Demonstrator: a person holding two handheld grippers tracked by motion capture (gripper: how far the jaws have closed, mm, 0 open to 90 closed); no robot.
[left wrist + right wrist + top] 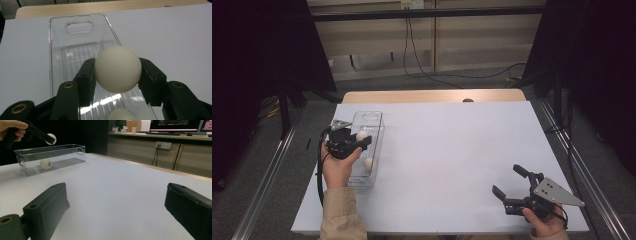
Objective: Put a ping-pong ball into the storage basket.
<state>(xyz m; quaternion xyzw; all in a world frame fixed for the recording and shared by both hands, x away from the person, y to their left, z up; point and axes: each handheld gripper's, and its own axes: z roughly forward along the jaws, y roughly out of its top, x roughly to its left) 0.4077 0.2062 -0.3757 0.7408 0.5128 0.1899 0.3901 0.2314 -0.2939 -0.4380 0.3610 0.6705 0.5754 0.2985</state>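
Note:
A clear plastic bin (374,120) (57,32) (65,150) lies lengthwise at the table's left side. My left gripper (363,137) (118,72) hovers over it, shut on a white ball (362,135) (118,69) (52,138) that fills the gap between both pads. A second white ball (369,162) (121,115) (45,163) rests on the bin's ribbed floor below. Near the front right corner my right gripper (508,181) (117,207) stands open, its jaws wide apart with nothing between them, aimed across the table at the bin.
The white tabletop (452,145) stretches between the two hands. A wooden edge (432,95) runs along the far side. Dark curtains and metal rails flank the table, and cables (412,60) trail on the floor behind.

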